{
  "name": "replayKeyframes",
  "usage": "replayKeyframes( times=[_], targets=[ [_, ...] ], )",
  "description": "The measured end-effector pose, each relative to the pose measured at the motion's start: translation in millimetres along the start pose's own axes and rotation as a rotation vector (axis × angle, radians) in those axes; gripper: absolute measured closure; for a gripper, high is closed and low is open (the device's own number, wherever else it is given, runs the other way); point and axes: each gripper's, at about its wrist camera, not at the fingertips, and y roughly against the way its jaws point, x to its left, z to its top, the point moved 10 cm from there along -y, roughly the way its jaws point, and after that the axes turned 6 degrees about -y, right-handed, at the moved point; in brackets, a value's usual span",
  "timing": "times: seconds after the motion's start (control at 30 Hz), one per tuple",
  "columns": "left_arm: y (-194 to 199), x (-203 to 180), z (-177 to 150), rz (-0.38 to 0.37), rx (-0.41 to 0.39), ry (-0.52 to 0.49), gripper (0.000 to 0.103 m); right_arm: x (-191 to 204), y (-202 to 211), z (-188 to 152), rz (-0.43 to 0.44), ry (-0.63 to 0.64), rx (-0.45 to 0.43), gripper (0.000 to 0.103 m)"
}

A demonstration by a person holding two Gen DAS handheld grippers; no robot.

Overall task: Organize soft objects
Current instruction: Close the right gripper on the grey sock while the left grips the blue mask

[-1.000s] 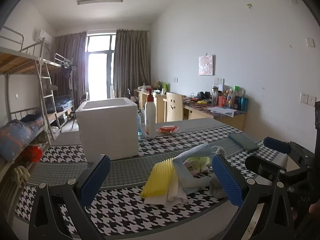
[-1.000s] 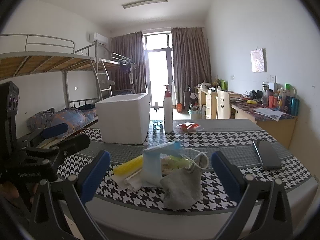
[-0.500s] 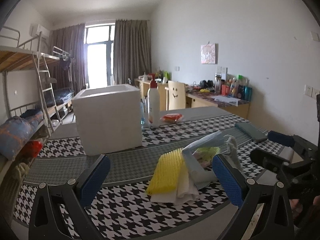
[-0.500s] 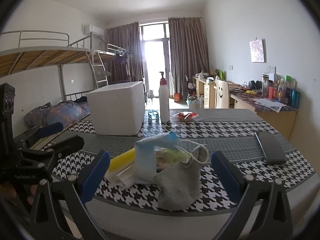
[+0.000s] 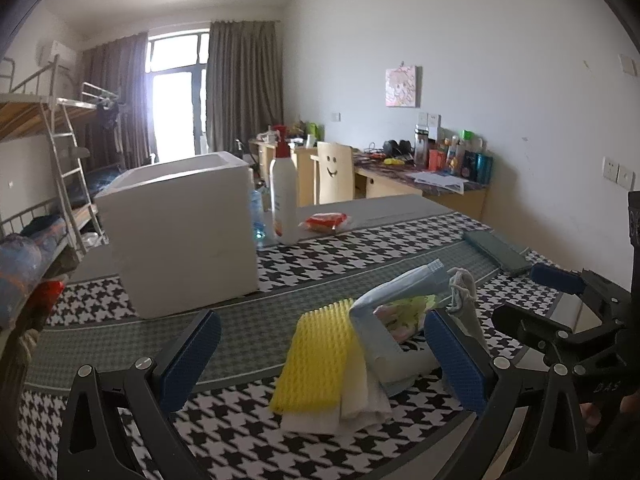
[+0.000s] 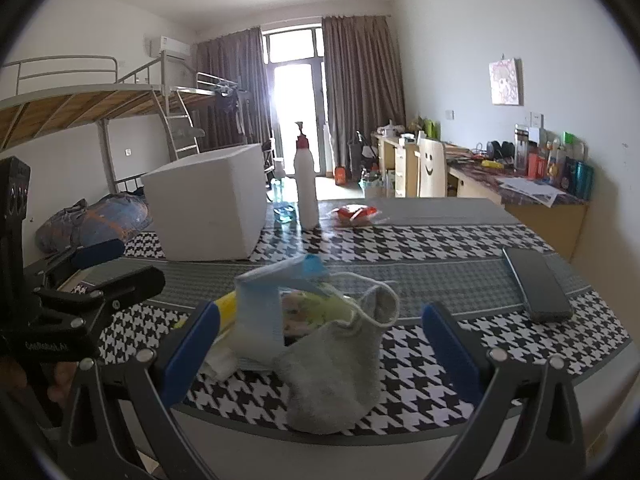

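Fingers point(image 5: 192, 352) of both grippers wide apart, empty, near soft pile point(image 6: 320, 332)

The table point(image 6: 420, 252), under houndstooth cloth, bore a foam box point(image 6: 208, 204), bottle point(image 6: 306, 188), phone point(image 6: 536, 284) and soft pile point(image 6: 304, 320).

Between both wide-open tools sits the soft pile: yellow sponge point(image 5: 320, 356), blue mask point(image 6: 260, 312) and grey sock point(image 6: 336, 376) crowd the near table point(image 5: 240, 332) edge. Beyond it a bare cloth strip runs across. The white foam box point(image 5: 180, 232) blocks the far left; a pump bottle point(image 5: 285, 192) stands beside it. A dark case point(image 6: 536, 284) lies well right.
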Motion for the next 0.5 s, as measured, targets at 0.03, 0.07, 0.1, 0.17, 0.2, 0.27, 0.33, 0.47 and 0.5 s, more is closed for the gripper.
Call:
replayKeyframes(
  times=[0.03, 0.07, 0.1, 0.17, 0.2, 0.27, 0.33, 0.47, 0.5],
  targets=[
    [-3.8, -2.1, -0.2, -0.004, 0.008, -0.005, 0.001, -3.2, -1.3, -0.2, -0.005, -0.003, 0.003, 0.001],
    [-8.8, -4.6, -1.0, -0.013, 0.021, -0.012, 0.001, -5.8, -2.7, -1.2, -0.009, -0.007, 0.007, 0.001],
    [-11.3, -5.4, -1.1, -0.018, 0.026, -0.016, 0.001, -8.6, -4.5, -1.8, -0.013, -0.012, 0.015, 0.001],
    [-16.4, -7.3, -1.5, -0.026, 0.039, -0.023, 0.001, -13.0, -6.1, -4.0, -0.021, -0.018, 0.028, 0.001],
    [-19.1, -8.3, -1.6, -0.029, 0.045, -0.025, 0.001, -14.0, -6.8, -4.0, -0.023, -0.019, 0.030, 0.001],
    [-27.0, -12.2, -2.0, -0.039, 0.062, -0.033, 0.001, -17.1, -8.4, -5.4, -0.025, -0.026, 0.036, 0.001],
    [-33.3, -14.2, -2.6, -0.045, 0.079, -0.037, 0.004, -20.9, -11.6, -8.3, -0.029, -0.033, 0.049, 0.001],
    [-45.2, -14.1, -2.1, -0.051, 0.102, -0.028, 0.008, -25.8, -15.0, -12.7, -0.036, -0.049, 0.065, 0.001],
    [-47.5, -15.8, -2.5, -0.059, 0.106, -0.033, 0.010, -27.6, -15.6, -13.2, -0.037, -0.055, 0.068, 0.001]
  ],
)
